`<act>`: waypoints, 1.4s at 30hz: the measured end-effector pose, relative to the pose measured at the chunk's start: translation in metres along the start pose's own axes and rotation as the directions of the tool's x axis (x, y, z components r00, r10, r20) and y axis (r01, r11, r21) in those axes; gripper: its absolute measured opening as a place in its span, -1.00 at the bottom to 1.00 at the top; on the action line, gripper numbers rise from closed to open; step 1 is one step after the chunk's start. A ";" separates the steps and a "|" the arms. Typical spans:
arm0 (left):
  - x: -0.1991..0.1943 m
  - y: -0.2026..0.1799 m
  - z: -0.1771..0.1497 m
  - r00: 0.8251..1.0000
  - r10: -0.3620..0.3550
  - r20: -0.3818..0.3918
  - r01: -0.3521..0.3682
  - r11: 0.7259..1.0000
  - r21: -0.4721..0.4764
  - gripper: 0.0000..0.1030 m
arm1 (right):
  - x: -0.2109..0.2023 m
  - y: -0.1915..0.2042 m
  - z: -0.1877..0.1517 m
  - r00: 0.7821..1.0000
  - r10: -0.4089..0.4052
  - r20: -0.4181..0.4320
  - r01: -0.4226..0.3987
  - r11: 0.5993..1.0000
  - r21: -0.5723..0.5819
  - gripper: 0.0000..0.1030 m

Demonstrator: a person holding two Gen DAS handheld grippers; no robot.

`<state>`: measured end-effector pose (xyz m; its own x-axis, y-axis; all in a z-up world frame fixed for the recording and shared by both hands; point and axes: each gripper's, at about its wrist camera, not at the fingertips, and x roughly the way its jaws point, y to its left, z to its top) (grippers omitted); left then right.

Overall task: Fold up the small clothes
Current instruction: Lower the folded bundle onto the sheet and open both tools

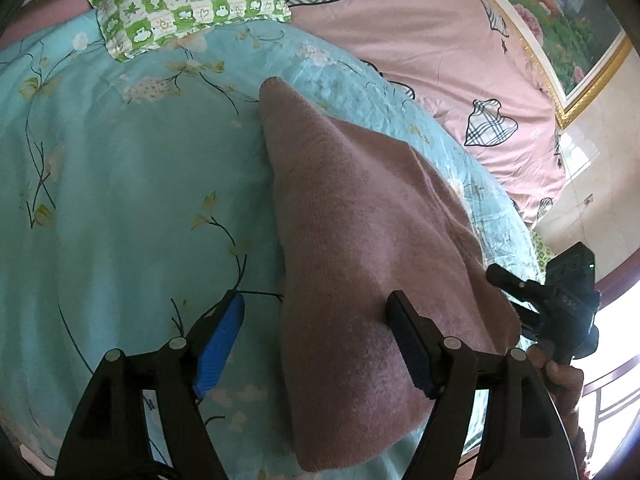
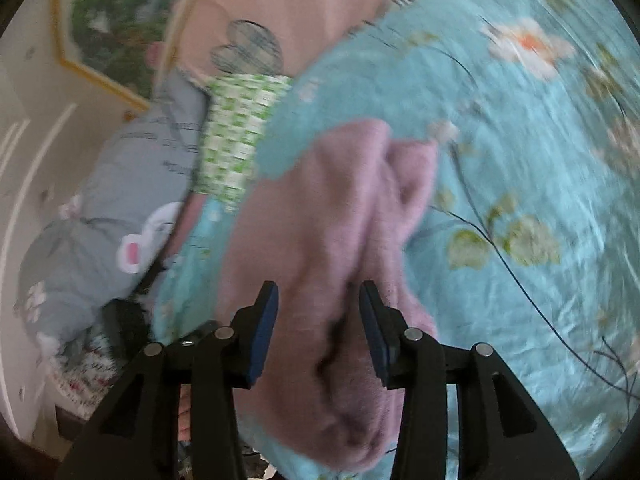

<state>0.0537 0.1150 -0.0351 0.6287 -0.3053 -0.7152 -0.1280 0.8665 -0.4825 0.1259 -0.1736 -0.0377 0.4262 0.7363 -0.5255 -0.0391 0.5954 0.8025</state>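
Note:
A small pink knit garment (image 1: pixel 360 248) lies folded into a long band on the turquoise floral quilt (image 1: pixel 120 200). My left gripper (image 1: pixel 316 304) is open, its jaws straddling the garment's left edge near its lower end. The right gripper shows at the right edge of the left wrist view (image 1: pixel 560 292), beside the garment's right edge. In the right wrist view, which is blurred, the pink garment (image 2: pixel 320 240) lies bunched with folds on the quilt (image 2: pixel 520 160). My right gripper (image 2: pixel 318 304) is open, jaws either side of a raised fold; contact is unclear.
A green checked pillow (image 1: pixel 184 4) lies at the far end of the quilt, also in the right wrist view (image 2: pixel 236 136). A pink sheet (image 1: pixel 440 48) with plaid hearts lies beyond. A grey cartoon-print duvet (image 2: pixel 120 208) is at the left. A framed picture (image 1: pixel 568 28) hangs on the wall.

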 end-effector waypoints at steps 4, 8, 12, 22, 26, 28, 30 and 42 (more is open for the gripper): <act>0.006 -0.001 0.001 1.000 -0.001 -0.010 0.001 1.000 -0.007 0.47 | 0.007 -0.010 -0.002 1.000 0.009 -0.004 -0.009 0.999 0.042 -0.27; 0.008 -0.006 0.003 1.000 0.012 -0.012 -0.012 1.000 0.001 0.47 | 0.001 -0.003 -0.001 0.999 0.045 0.002 -0.045 0.999 0.020 -0.81; 0.012 -0.013 0.002 0.999 0.031 -0.021 -0.030 0.999 0.043 0.49 | -0.033 0.017 -0.001 0.994 0.065 0.084 -0.060 0.996 -0.064 -0.84; 0.033 -0.015 -0.009 0.998 0.028 -0.057 -0.025 0.999 0.043 0.53 | 0.000 -0.040 -0.024 0.994 -0.073 0.082 0.074 0.997 -0.005 -0.88; 0.031 -0.015 -0.012 0.999 0.035 -0.038 -0.033 0.999 0.043 0.55 | -0.002 -0.033 -0.026 0.991 -0.106 0.081 0.108 0.994 -0.026 -0.88; 0.020 -0.020 -0.009 0.999 0.051 -0.014 -0.050 0.997 0.066 0.55 | -0.006 -0.031 -0.023 0.993 -0.091 0.070 0.091 0.996 -0.004 -0.85; 0.007 -0.027 -0.003 0.997 0.076 0.020 -0.077 0.992 0.104 0.51 | -0.015 -0.023 -0.020 0.993 -0.093 0.076 0.094 0.996 -0.009 -0.77; 0.025 -0.051 0.095 0.995 -0.077 0.067 0.068 0.989 0.130 0.22 | 0.036 0.056 0.078 0.999 -0.016 0.033 0.020 0.990 -0.141 -0.77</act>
<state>0.1484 0.1005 0.0200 0.6870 -0.3438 -0.6402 0.0156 0.8878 -0.4600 0.2095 -0.1386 0.0109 0.4566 0.7158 -0.5284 -0.1574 0.6495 0.7439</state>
